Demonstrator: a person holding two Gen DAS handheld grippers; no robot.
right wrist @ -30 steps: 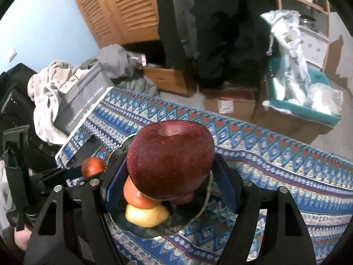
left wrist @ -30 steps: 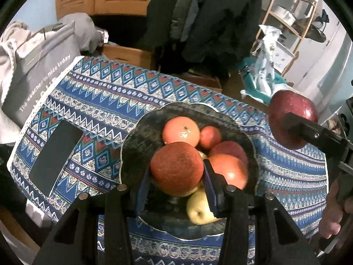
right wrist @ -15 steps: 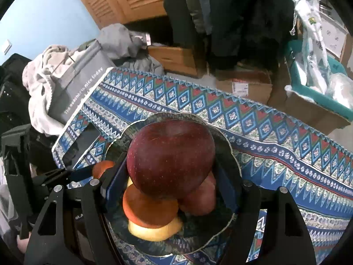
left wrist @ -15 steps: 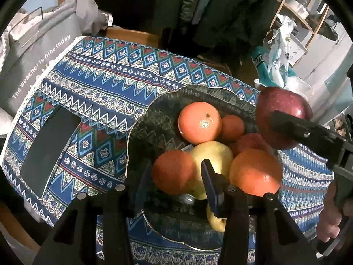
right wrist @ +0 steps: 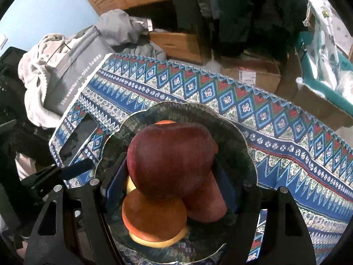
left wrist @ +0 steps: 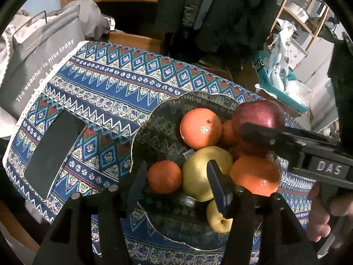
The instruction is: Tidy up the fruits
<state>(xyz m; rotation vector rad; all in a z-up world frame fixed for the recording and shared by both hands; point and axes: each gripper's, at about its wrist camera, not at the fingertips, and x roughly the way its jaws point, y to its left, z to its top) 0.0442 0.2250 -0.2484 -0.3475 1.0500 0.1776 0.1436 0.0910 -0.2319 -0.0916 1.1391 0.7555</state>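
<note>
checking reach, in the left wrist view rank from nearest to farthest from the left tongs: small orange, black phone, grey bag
1. small orange: in the bowl, between the opening left tongs.
2. black phone: left, flat on the cloth.
3. grey bag: far left, past the cloth's edge.

In the right wrist view the red apple (right wrist: 169, 161) hides most of the fruit beneath it and the middle of the bowl (right wrist: 233, 130). In the left wrist view the right hand-held gripper (left wrist: 260, 130) covers the apple's lower half. The tabletop (left wrist: 106, 84) is cut off at the lower frame edge.
</note>
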